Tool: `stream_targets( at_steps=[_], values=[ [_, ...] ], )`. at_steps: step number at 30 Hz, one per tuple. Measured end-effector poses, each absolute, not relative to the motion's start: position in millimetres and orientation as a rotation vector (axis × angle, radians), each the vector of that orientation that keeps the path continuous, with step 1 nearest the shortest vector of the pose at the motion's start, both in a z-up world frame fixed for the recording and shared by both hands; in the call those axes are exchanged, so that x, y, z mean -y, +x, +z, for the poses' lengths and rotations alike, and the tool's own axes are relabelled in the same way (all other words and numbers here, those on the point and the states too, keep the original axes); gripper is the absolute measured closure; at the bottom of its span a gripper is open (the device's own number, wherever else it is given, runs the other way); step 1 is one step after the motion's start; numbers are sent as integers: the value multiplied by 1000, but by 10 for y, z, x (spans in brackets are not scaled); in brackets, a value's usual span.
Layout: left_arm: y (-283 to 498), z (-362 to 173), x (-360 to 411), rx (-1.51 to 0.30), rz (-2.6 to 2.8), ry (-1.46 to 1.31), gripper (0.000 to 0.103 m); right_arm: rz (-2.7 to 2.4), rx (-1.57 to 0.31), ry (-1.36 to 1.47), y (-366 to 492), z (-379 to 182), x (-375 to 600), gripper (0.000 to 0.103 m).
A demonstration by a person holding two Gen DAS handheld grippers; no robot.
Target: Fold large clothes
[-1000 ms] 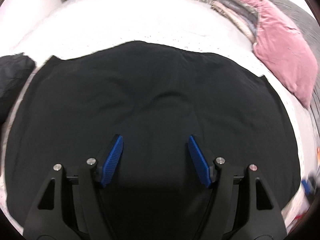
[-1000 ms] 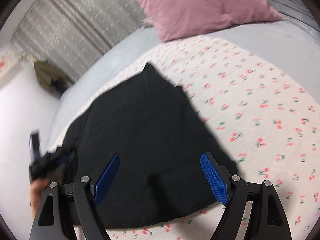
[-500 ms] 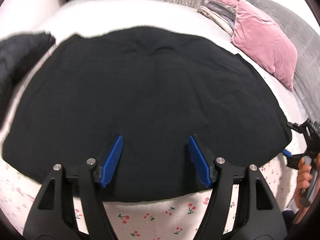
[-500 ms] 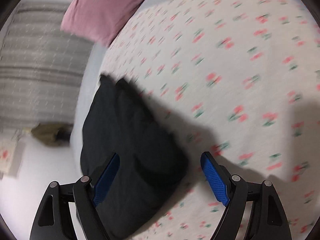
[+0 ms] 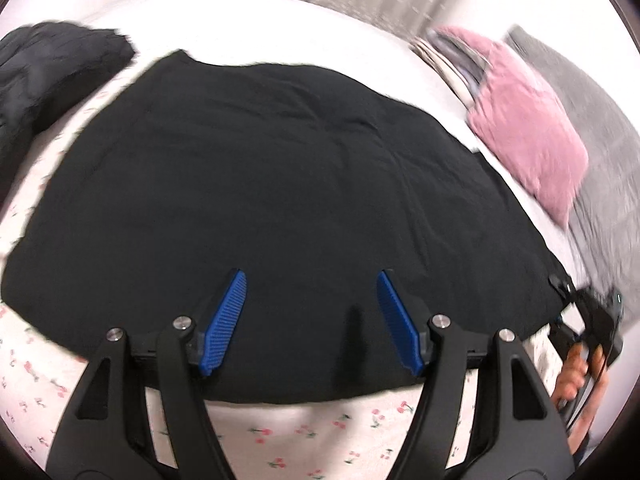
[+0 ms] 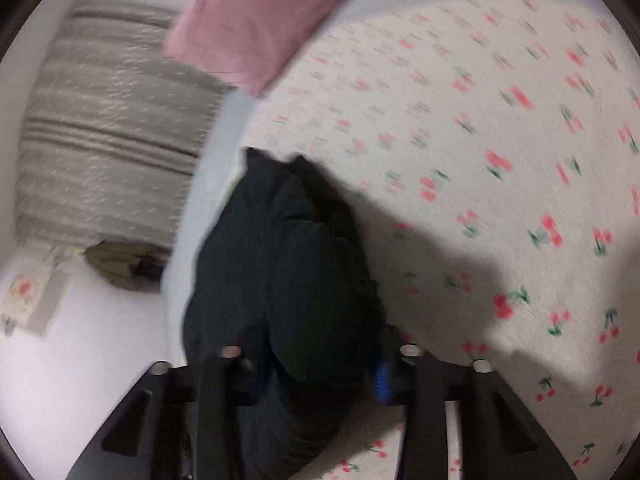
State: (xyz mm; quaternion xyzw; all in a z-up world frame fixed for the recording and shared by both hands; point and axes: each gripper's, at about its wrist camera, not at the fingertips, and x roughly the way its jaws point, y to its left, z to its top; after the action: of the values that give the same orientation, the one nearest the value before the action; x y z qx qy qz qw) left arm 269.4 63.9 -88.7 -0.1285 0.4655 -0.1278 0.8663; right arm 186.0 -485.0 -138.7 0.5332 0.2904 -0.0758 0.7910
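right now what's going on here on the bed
A person with a handheld gripper in each hand is folding a large black garment spread on a cherry-print bed sheet. The right gripper has its jaws closed on a bunched corner of the garment. The left gripper hovers over the garment's near edge with jaws open, holding nothing. A pink pillow lies beyond.

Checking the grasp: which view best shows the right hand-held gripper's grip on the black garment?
The right wrist view: the right hand-held gripper pinches bunched black garment between its pads. The left wrist view shows it only at the frame edge, blurred.
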Motion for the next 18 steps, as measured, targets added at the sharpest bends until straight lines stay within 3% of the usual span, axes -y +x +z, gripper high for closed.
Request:
stream_targets(
  at_steps=[8, 18],
  values=[
    [2695, -964, -1851, -967, -79, -673, 34, -221, -562, 805, 1939, -917, 4434, 76],
    [2737, -1239, -2280, -965, -130, -770, 34, -261, -495, 562, 2045, -543, 3994, 77]
  ],
)
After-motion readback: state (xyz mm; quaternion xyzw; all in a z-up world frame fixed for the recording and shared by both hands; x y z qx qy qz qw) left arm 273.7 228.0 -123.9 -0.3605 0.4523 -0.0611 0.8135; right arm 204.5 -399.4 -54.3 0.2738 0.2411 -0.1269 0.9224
